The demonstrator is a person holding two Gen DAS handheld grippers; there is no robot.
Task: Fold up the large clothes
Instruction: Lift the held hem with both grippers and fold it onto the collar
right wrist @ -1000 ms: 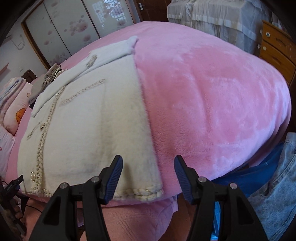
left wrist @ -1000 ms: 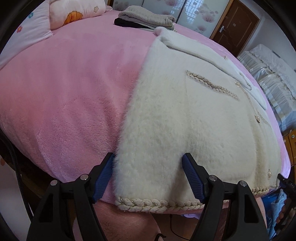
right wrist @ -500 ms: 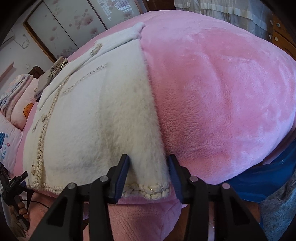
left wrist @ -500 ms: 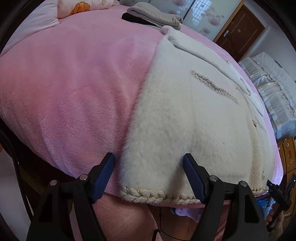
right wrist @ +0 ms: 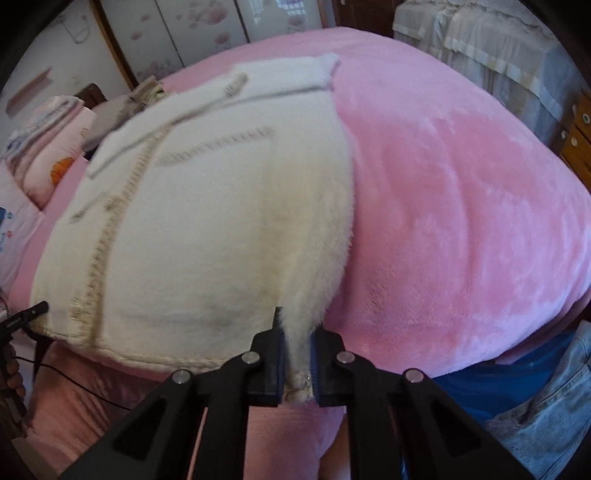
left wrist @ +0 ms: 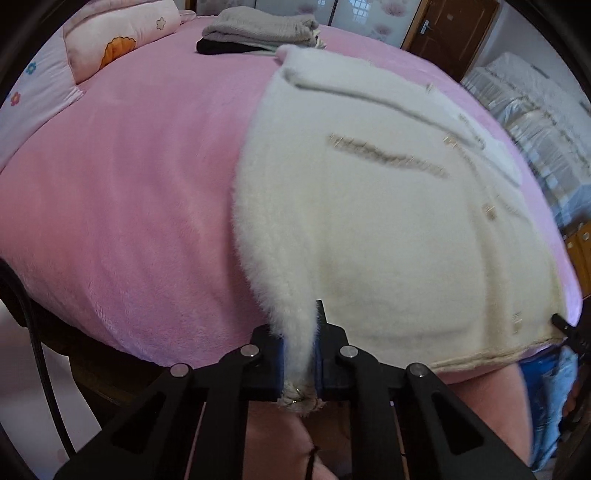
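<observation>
One cream coat (left wrist: 388, 236), both hem corners pinched, left gripper (left wrist: 300, 363), right gripper (right wrist: 298, 363), seemingly lifting slightly

The big fluffy cream-white coat (left wrist: 388, 229) has tan braid trim. The soft fuzzy bed blanket (left wrist: 122, 206) is pink. The folded knit sweater (left wrist: 258, 26) is grey. The pillow (left wrist: 118, 40) is pale pink with an orange flower.

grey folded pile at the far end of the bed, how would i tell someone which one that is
Start at the pink blanket covering the bed and follow the white fluffy coat to its far collar. Just beyond sits the grey folded pile, stacked on a black garment, beside the pink pillow; it alone is grey knit.
</observation>
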